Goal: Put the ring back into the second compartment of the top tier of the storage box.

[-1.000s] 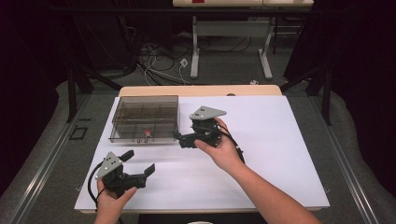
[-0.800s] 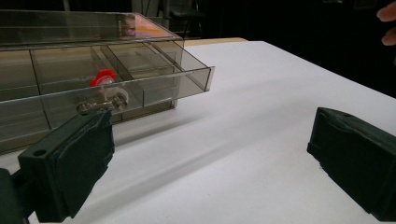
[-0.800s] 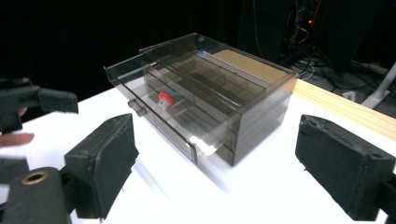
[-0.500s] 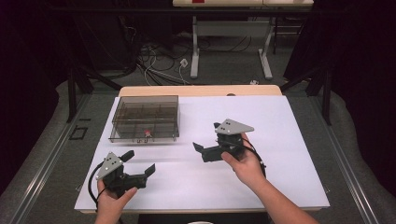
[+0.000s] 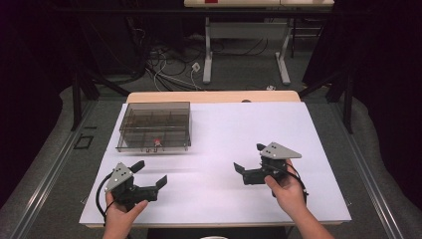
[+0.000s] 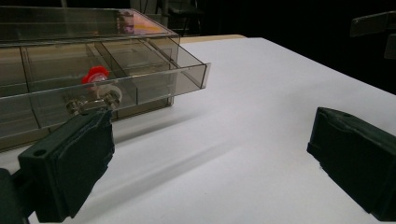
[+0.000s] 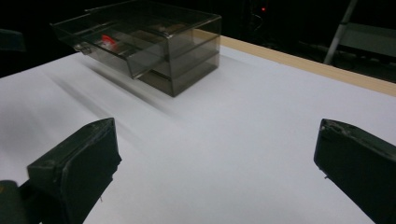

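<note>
While your right gripper sits mid-surface w/ jaws just opened wide, nothing between them, your left gripper rests near the front edge, jaws apart too. The smoky plastic box stands at the back left, drawer pulled out, a red-capped bit inside it.

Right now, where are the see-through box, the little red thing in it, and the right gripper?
See-through box [image 5: 155, 113]: high view, on its smoky lid.
Little red thing [image 6: 95, 73]: left gripper view, on its red cap, inside the pulled-out drawer.
Right gripper [image 5: 247, 159]: high view, midway between its open fingertips.
</note>
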`<act>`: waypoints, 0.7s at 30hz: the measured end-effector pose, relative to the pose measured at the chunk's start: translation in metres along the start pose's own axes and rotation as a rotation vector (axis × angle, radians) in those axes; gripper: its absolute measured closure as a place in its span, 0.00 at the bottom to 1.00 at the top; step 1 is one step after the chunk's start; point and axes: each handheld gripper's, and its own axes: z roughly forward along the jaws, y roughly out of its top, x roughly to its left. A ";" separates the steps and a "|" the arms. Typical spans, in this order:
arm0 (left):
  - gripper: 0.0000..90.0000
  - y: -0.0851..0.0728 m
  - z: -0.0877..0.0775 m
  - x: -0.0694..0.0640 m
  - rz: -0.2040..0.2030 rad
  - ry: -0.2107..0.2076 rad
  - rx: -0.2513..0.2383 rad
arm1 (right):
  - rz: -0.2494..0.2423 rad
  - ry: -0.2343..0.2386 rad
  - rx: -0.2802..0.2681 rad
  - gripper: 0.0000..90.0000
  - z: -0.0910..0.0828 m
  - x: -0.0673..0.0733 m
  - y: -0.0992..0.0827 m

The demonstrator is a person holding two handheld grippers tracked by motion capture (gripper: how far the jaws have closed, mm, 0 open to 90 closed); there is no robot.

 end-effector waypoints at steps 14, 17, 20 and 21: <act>0.01 0.000 -0.001 0.001 -0.002 0.002 -0.001 | 0.020 -0.039 -0.020 0.00 -0.025 -0.023 -0.024; 0.01 0.000 -0.001 0.000 -0.002 0.002 -0.001 | 0.022 -0.050 -0.024 0.00 -0.029 -0.027 -0.031; 0.01 0.000 -0.001 0.001 -0.001 0.002 0.000 | 0.029 -0.056 -0.019 0.00 -0.031 -0.031 -0.037; 0.01 0.000 -0.001 0.001 -0.001 0.002 0.000 | 0.029 -0.056 -0.019 0.00 -0.031 -0.031 -0.037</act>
